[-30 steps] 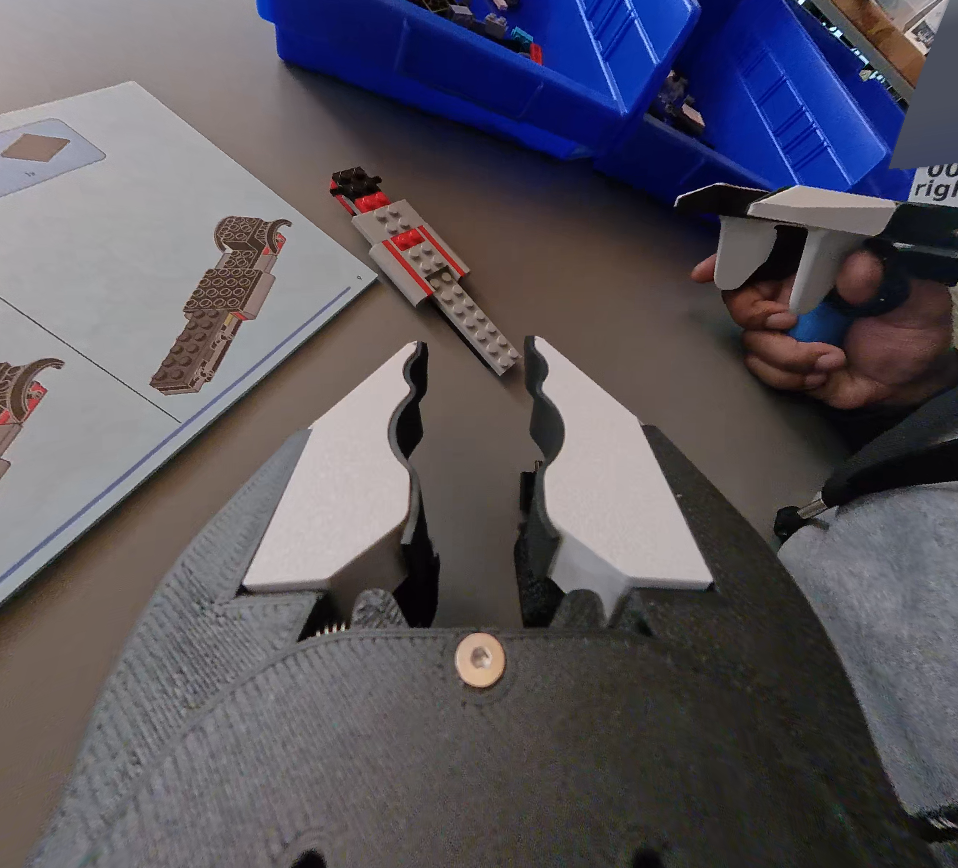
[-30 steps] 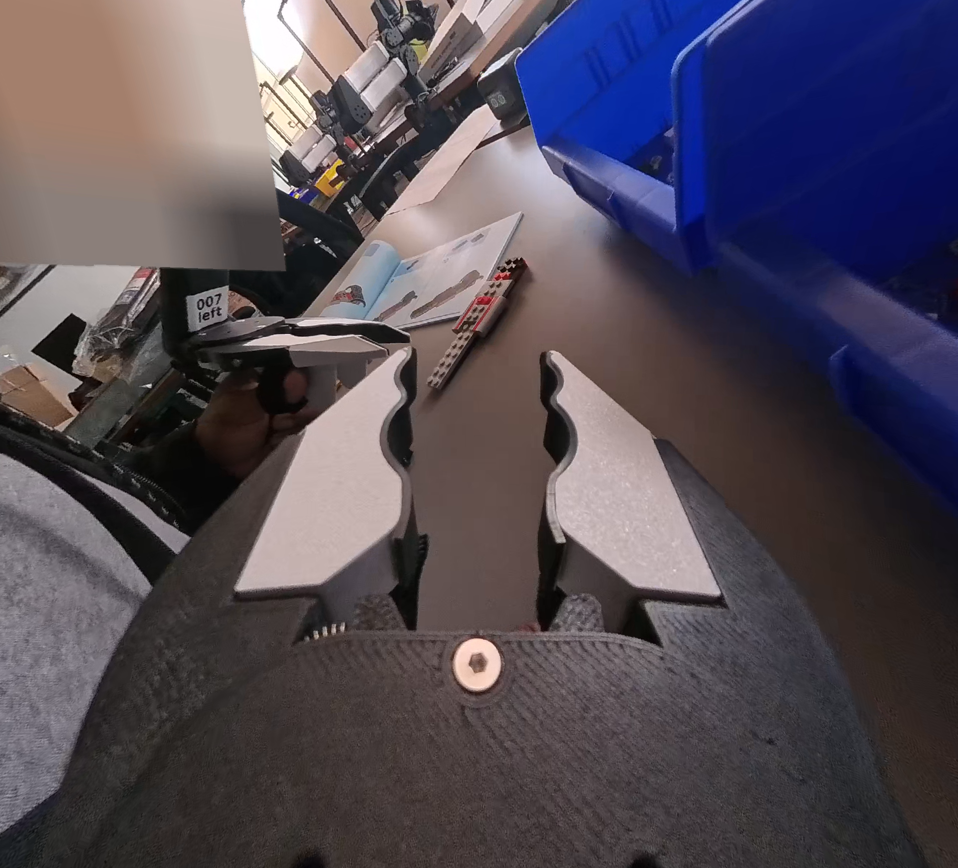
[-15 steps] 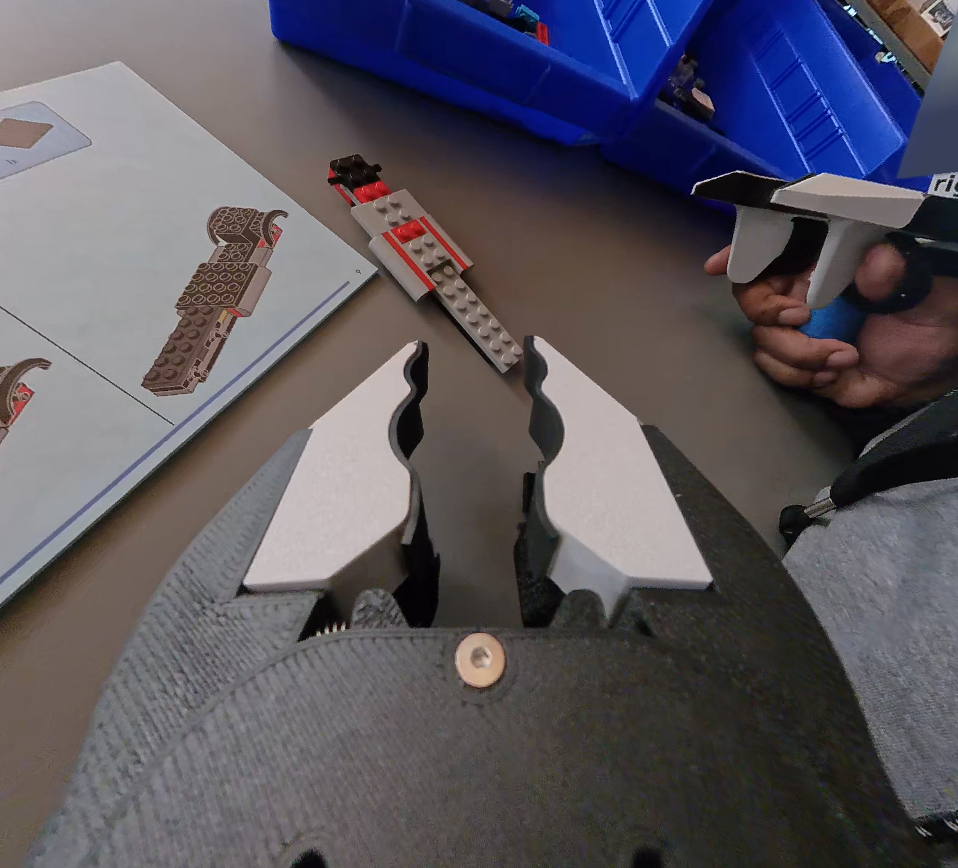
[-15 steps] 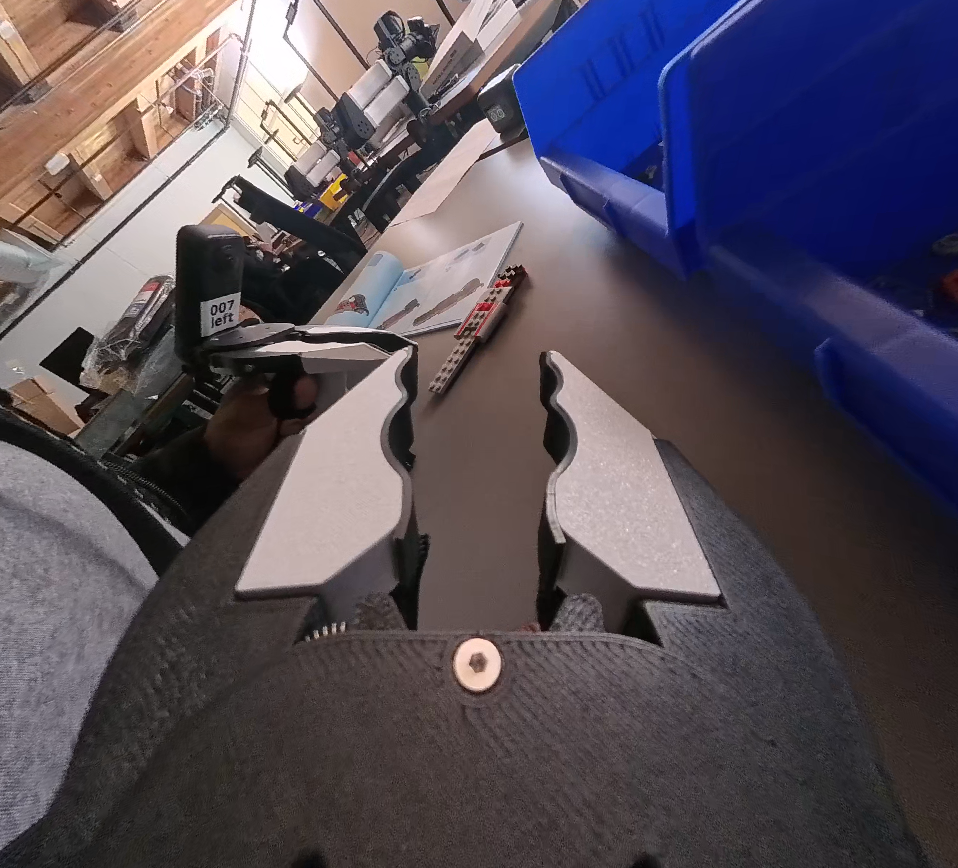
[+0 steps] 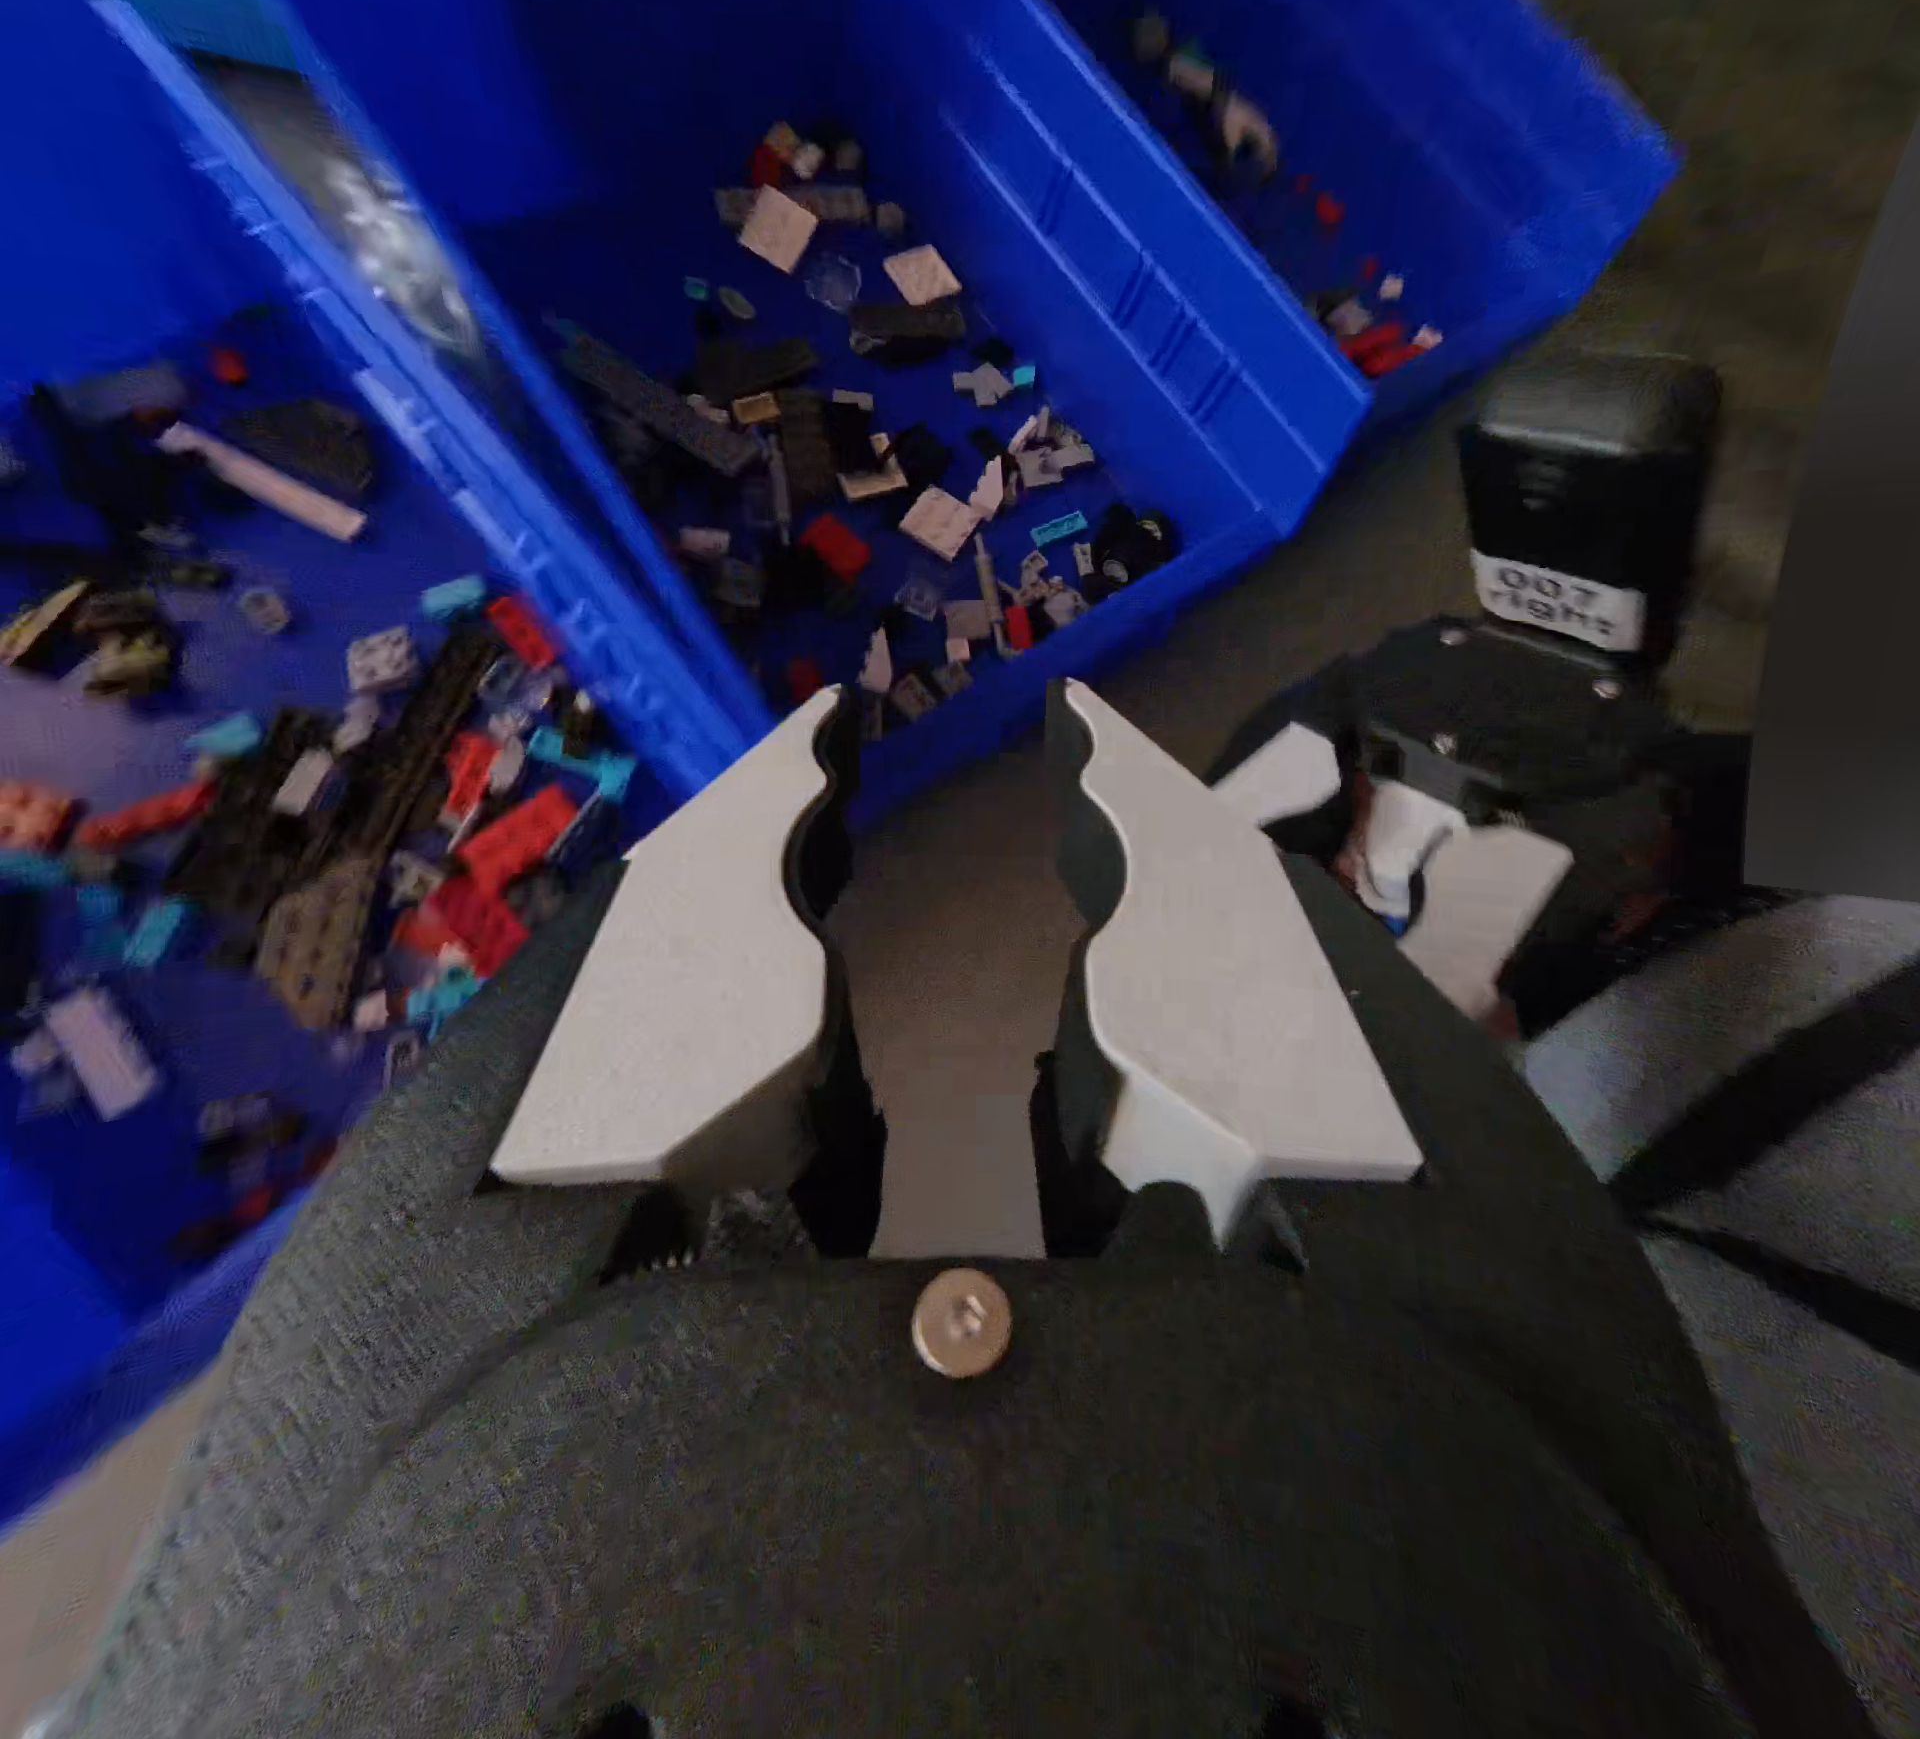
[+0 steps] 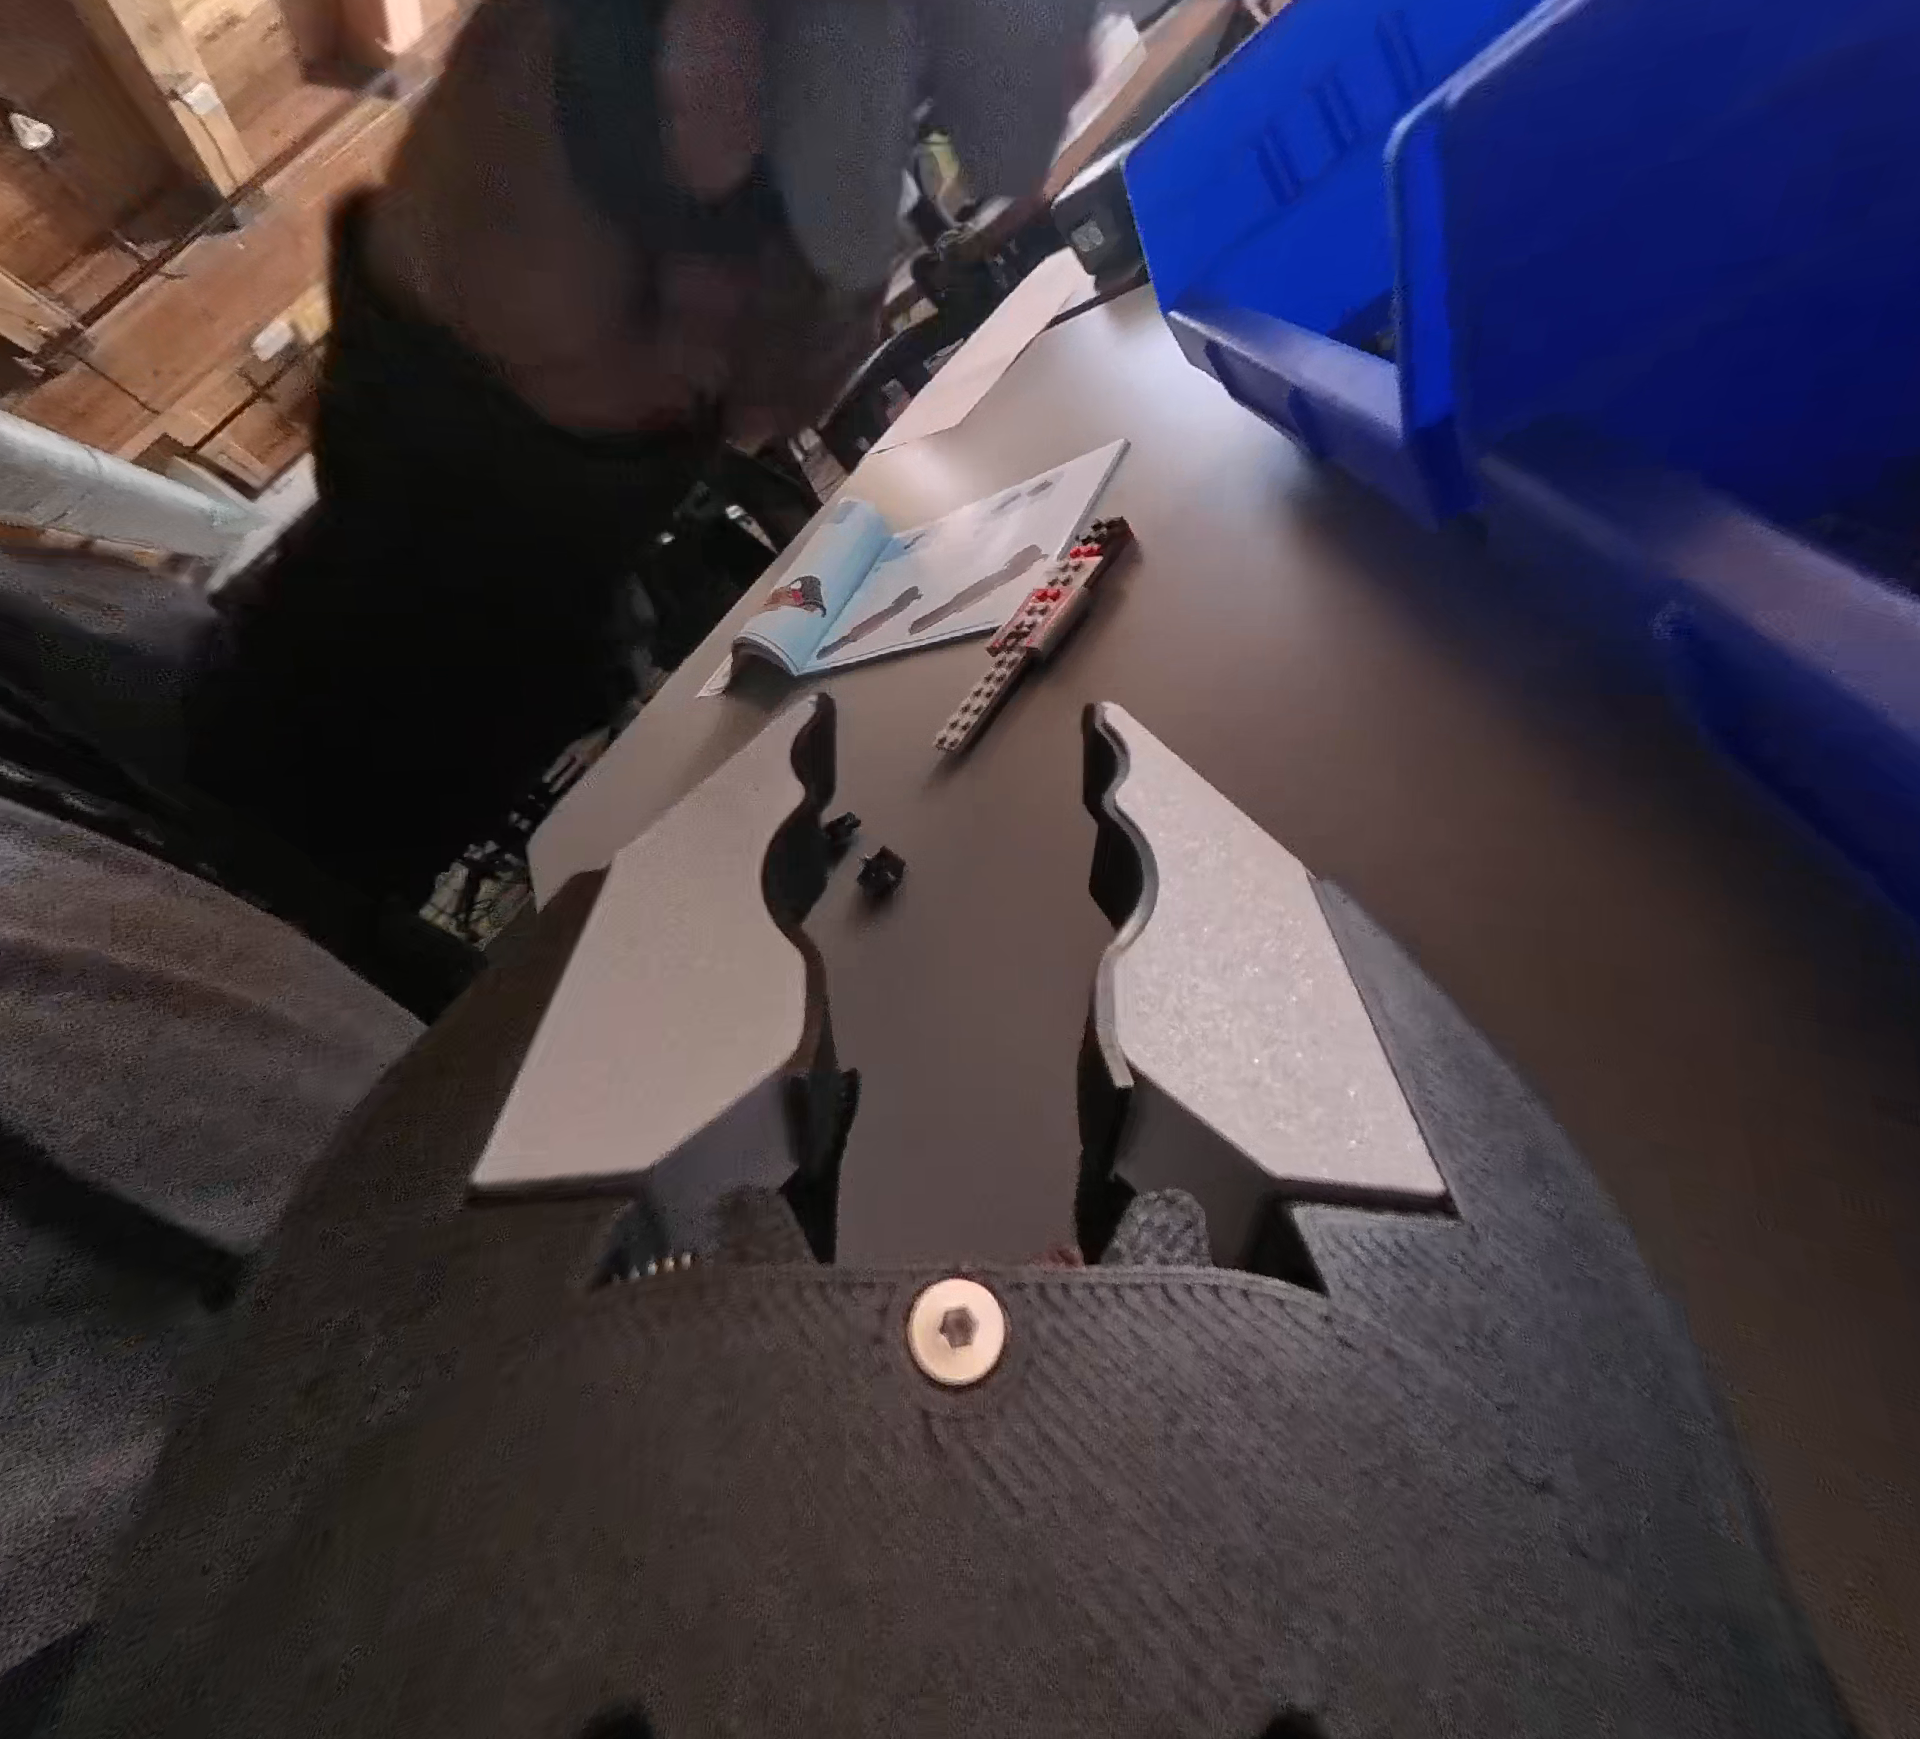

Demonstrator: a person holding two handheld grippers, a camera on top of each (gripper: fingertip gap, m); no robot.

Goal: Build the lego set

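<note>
dark table (image 6: 1351, 858); blue bins (image 5: 1195, 318) beside booklet (image 6: 935, 567); two black bits (image 6: 878, 868)

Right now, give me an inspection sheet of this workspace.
Surface: dark table, mostly bare.
Job's things: partial lego build flat beside the open instruction booklet; two small black pieces lie loose nearer the right gripper.
Clutter: loose bricks fill the blue bins.
Grippers: left gripper open, empty, pointed at the bins; right gripper open, empty, above the table.
Cables: nothing seen.
Surroundings: wooden wall and blurred equipment beyond the table.
</note>
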